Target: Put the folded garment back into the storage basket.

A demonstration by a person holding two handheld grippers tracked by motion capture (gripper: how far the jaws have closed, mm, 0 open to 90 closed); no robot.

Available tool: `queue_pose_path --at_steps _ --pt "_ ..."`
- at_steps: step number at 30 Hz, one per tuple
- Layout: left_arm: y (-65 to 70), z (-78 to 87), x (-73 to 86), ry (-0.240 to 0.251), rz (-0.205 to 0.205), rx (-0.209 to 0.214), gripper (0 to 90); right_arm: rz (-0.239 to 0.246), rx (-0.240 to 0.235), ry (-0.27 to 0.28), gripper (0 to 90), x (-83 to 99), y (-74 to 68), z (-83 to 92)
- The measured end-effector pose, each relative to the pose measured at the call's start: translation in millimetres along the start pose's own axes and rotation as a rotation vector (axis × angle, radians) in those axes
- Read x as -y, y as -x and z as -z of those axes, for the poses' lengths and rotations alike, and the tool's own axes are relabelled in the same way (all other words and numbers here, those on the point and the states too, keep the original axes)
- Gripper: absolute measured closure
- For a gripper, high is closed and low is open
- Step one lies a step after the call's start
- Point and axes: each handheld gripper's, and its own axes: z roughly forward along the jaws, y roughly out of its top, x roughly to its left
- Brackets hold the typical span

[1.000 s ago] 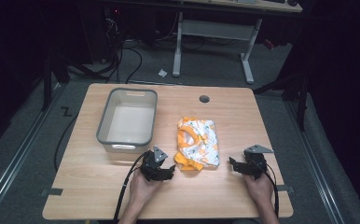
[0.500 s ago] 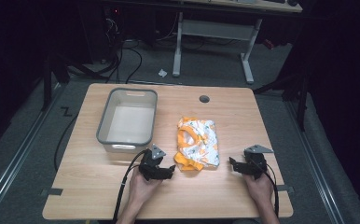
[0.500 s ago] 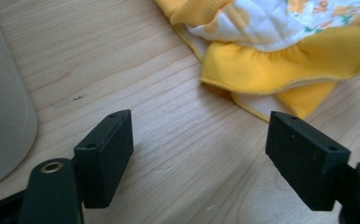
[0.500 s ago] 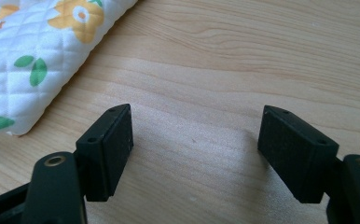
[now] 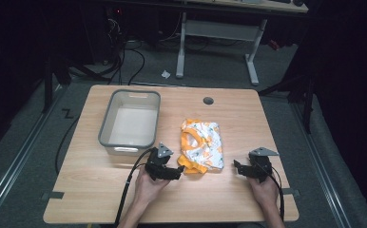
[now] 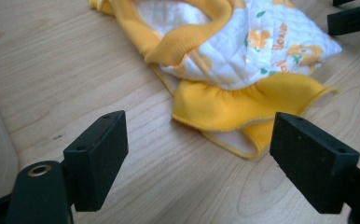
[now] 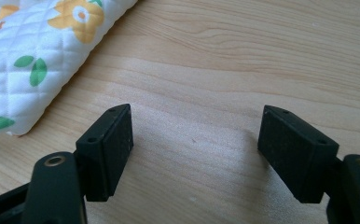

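A folded quilted garment [image 5: 200, 145], white with orange flowers and yellow trim, lies in the middle of the wooden table [image 5: 101, 194]. My left gripper [image 5: 178, 170] rests at its near left corner, open, its jaws pointing at the yellow hem [image 6: 234, 109]. My right gripper [image 5: 237, 168] sits on the table just right of the garment, open, with bare wood between its jaws. The garment's white edge [image 7: 33, 60] lies to the upper left in the right gripper view. In the left gripper view my right gripper's jaw tip [image 6: 353, 17] shows beyond the garment.
A grey plastic bin [image 5: 130, 121] stands empty on the table's left half, just behind my left gripper. A round cable hole [image 5: 208, 100] sits near the far edge. Desk legs and cables stand on the floor beyond the table.
My left gripper has edged slightly right, closer to the garment's yellow hem. The right gripper and the garment have stayed put.
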Motion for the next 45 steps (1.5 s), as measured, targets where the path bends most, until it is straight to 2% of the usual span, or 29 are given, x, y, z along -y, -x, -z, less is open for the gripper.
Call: queue_pose_path --at_steps 10,13,27,30,36,41,45 --pt "0.6 -2.2 -18.8 0.017 0.003 0.010 17.5 0.002 -0.001 0.001 26.7 0.1 0.1 0.0" --pt "-0.1 -5.4 -24.9 0.027 0.011 0.029 16.1 0.002 0.000 0.001 26.7 0.0 0.2 0.0" --pt "0.8 -35.4 -55.5 -0.019 0.023 0.038 10.0 0.001 0.000 0.000 26.7 0.1 0.0 0.1" --pt "2.2 -43.7 -58.5 -0.029 0.026 0.033 9.0 0.002 0.000 0.000 26.7 0.1 0.1 0.0" --pt "-0.6 -56.9 -59.5 -0.049 0.056 0.019 8.0 0.001 0.000 0.000 26.7 0.1 0.1 0.1" --pt "-3.9 -70.6 -59.1 -0.079 0.070 -0.008 8.6 0.002 0.000 0.000 26.7 0.1 0.1 0.0" --pt "-3.7 -79.3 -56.0 -0.109 0.061 -0.037 11.2 0.001 0.000 0.000 26.7 0.1 0.1 0.1"
